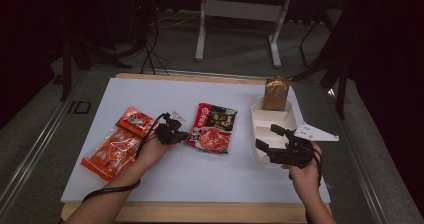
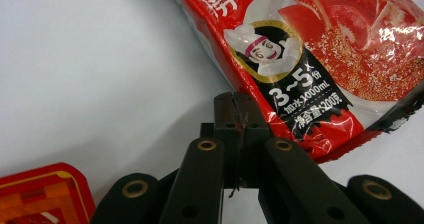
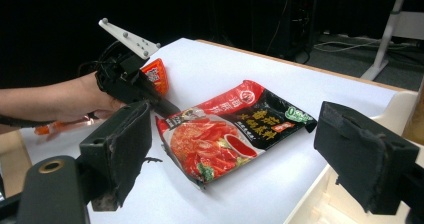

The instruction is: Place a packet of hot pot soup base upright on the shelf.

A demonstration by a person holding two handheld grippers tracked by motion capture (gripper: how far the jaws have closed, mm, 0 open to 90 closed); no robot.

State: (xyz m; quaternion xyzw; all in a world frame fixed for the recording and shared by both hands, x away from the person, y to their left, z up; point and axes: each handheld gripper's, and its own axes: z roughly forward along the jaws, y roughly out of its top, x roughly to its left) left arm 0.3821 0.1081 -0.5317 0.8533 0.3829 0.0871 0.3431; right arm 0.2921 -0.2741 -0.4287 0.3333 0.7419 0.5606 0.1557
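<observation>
A red and black sauce packet (image 1: 212,129) lies flat in the middle of the white table top. My left gripper (image 1: 183,134) reaches it from the left. In the left gripper view its jaws stand pressed together (image 2: 235,101) on the packet's (image 2: 320,49) near edge, with a sliver of red foil in the seam. The right gripper view shows that gripper (image 3: 167,109) meeting the packet's (image 3: 225,129) left corner. My right gripper (image 1: 266,136) hovers open at the left rim of a white tray (image 1: 270,118), its pads (image 3: 120,144) wide apart and nothing between them.
Orange snack packets (image 1: 117,144) lie at the table's left, just behind my left hand. A brown pouch (image 1: 276,93) stands upright in the tray's far compartment. A wooden edge (image 1: 200,211) borders the table top in front.
</observation>
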